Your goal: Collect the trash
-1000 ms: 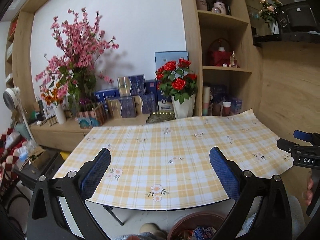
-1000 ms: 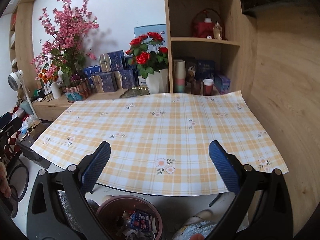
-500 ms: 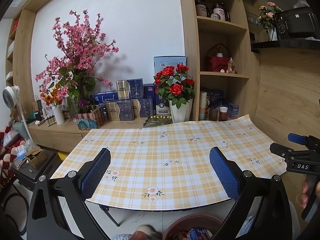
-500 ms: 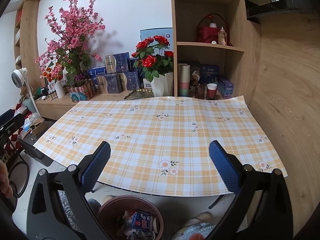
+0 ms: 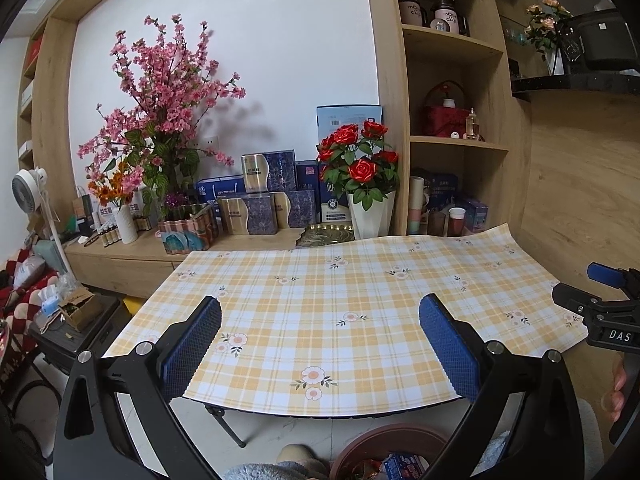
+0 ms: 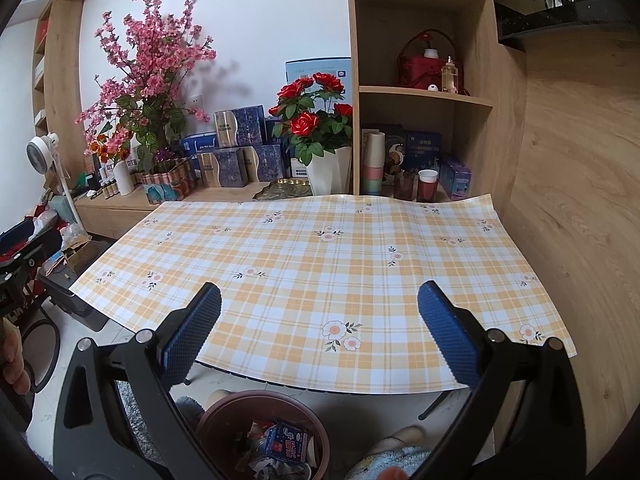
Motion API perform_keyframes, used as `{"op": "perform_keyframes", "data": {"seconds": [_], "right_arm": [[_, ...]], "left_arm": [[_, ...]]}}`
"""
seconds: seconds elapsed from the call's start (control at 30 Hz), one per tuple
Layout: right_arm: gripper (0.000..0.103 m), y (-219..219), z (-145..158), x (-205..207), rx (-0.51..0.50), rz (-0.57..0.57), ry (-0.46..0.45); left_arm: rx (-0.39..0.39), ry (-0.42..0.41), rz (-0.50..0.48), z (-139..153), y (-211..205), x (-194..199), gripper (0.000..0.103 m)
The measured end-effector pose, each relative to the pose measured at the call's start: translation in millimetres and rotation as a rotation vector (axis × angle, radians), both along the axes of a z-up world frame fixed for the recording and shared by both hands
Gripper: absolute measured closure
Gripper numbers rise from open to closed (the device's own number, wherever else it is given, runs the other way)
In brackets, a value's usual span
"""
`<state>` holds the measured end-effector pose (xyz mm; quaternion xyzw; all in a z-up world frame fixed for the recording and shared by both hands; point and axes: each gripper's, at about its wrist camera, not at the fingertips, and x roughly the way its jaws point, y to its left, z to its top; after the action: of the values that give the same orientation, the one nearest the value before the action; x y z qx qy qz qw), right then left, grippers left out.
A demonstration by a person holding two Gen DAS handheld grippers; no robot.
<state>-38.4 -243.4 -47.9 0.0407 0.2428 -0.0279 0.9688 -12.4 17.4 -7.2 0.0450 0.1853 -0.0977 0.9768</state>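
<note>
A folding desk (image 6: 320, 264) covered by a yellow-and-white plaid cloth with small flower prints fills the middle of both views, and its top carries nothing. Both claws are held above its near edge: the left claw (image 5: 320, 344) has its blue-padded fingers spread wide with nothing between them, and the right claw (image 6: 320, 336) is likewise wide apart and holds nothing. The right claw also shows at the right edge of the left wrist view, with fingertips of the person's hand (image 5: 616, 388) on its handle. On the floor below the desk's near edge stands a brown round trash bin (image 6: 224, 420), and the trash (image 6: 286, 444) lies inside it: crumpled wrappers and a small blue-and-white packet. Grey fuzzy slippers (image 6: 400, 460) show beside the bin. Behind the desk a low wooden cabinet (image 5: 120, 260) runs along a white wall and carries a tall spray of pink blossoms (image 5: 160, 108), a white vase of red roses (image 5: 360, 168), stacked blue and gold gift boxes (image 5: 264, 200) and a small white vase with orange flowers (image 5: 124, 220). To the right rises a wooden shelf unit (image 6: 424, 92) with a red basket (image 6: 428, 64), stacked pastel cups (image 6: 374, 164) and a red cup (image 6: 427, 186). A white fan (image 5: 30, 184) stands at the far left.
</note>
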Motion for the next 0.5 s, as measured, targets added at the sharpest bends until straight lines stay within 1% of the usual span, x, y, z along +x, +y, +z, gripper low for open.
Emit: {"op": "perform_keyframes", "data": {"seconds": [0.5], "right_arm": [[0.006, 5.7, 2.1, -1.5, -0.001, 0.012, -0.01]], "left_arm": [[-0.002, 0.019, 0.004, -4.7, 3.5, 1.1, 0.006]]}}
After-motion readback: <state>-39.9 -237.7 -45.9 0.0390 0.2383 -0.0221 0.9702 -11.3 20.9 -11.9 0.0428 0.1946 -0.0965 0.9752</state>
